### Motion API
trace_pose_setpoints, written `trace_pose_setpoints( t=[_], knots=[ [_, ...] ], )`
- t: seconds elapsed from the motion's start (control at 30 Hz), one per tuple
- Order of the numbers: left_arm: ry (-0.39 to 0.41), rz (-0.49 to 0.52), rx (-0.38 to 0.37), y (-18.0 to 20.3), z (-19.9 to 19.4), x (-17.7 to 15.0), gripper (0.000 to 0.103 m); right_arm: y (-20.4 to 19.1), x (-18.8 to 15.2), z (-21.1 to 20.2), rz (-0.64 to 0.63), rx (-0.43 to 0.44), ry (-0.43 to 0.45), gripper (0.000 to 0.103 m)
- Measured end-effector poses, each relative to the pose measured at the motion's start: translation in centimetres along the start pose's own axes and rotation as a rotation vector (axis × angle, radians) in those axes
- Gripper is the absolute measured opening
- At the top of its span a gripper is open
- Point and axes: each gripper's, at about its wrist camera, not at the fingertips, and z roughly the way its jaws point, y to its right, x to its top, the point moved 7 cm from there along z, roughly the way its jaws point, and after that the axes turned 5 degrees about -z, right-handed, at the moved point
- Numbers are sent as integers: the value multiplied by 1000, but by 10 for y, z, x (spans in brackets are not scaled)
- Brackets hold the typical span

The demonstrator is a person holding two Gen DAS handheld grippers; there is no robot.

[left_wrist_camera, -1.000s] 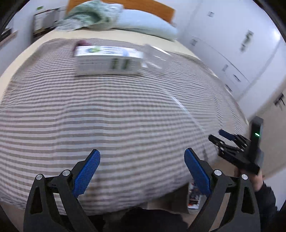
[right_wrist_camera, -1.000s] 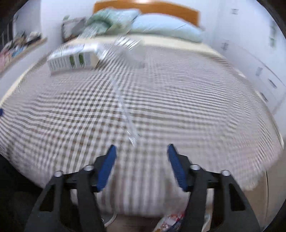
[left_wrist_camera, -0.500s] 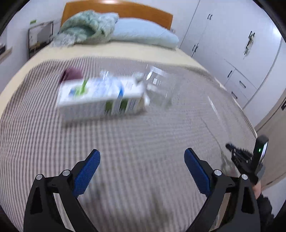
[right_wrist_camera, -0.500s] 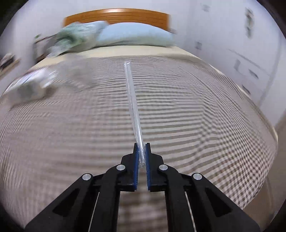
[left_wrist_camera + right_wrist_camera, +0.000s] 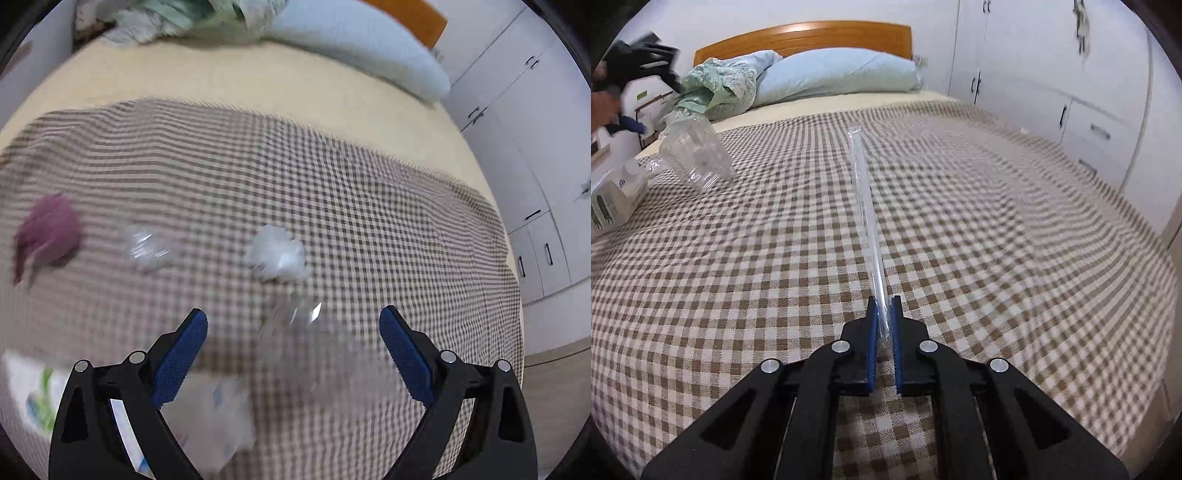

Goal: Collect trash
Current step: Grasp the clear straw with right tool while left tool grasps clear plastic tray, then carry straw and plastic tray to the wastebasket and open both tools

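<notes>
My right gripper [image 5: 882, 314] is shut on the near end of a long clear straw [image 5: 866, 206], which sticks out ahead over the checked bedspread [image 5: 997, 258]. A clear plastic cup [image 5: 698, 155] lies on its side at the left, next to a white and green carton [image 5: 613, 199]. In the left wrist view my left gripper [image 5: 293, 332] hangs open above the blurred cup [image 5: 303, 328]; I cannot tell whether it touches it. Beyond lie a crumpled white tissue [image 5: 277, 254], a crumpled clear wrapper [image 5: 147, 247] and a purple scrap [image 5: 48, 232]. The carton [image 5: 37, 398] shows at lower left.
A blue pillow [image 5: 842, 77] and a green bundle of cloth [image 5: 716, 88] lie at the wooden headboard [image 5: 801, 35]. White cupboards [image 5: 1052, 74] run along the right side of the bed. The left gripper [image 5: 639, 66] shows blurred at the upper left of the right wrist view.
The right gripper closed on the straw and raised it off the bedspread. The left gripper swept forward over the bed, past the carton, to above the cup.
</notes>
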Motion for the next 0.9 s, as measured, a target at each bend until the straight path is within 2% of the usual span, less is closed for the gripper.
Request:
trace_pose_setpoints(
  t=[0.07,0.1,0.17,0.2,0.33,0.37,0.4,0.53,0.6,0.7,0.8,0.83,0.9],
  knots=[
    [-34,-12,72,1,27,9,82,6,0,1,31,19,5,7],
    [-54,-30,82,1,39,10,77,5,1,1,26,15,4,7],
    [-102,-18,61,7,56,6,45,7,-2,3,20,14,-5,7],
    [-106,9,76,9,61,3,29,9,0,5,24,18,-6,7],
    [-1,101,63,20,36,-18,19,5,-4,4,28,20,-6,7],
    [36,145,55,24,21,-28,10,5,-4,4,30,22,-6,7],
    [56,178,56,26,11,-34,7,5,-4,4,36,19,-6,7],
    [164,322,28,33,-54,-78,6,6,-2,4,23,-8,-11,7],
    [202,338,15,32,-86,-100,6,7,-2,4,32,-3,-10,7],
    [265,347,-60,35,-141,-141,6,7,-3,5,26,-13,-17,7],
    [261,345,-131,42,-184,-190,6,1,-1,2,-2,-11,-60,7],
    [253,354,-140,45,-197,-205,6,-1,-2,-6,-10,13,-80,7],
    [259,393,-139,50,-219,-233,6,-1,-3,-34,-3,35,-59,6]
  ],
)
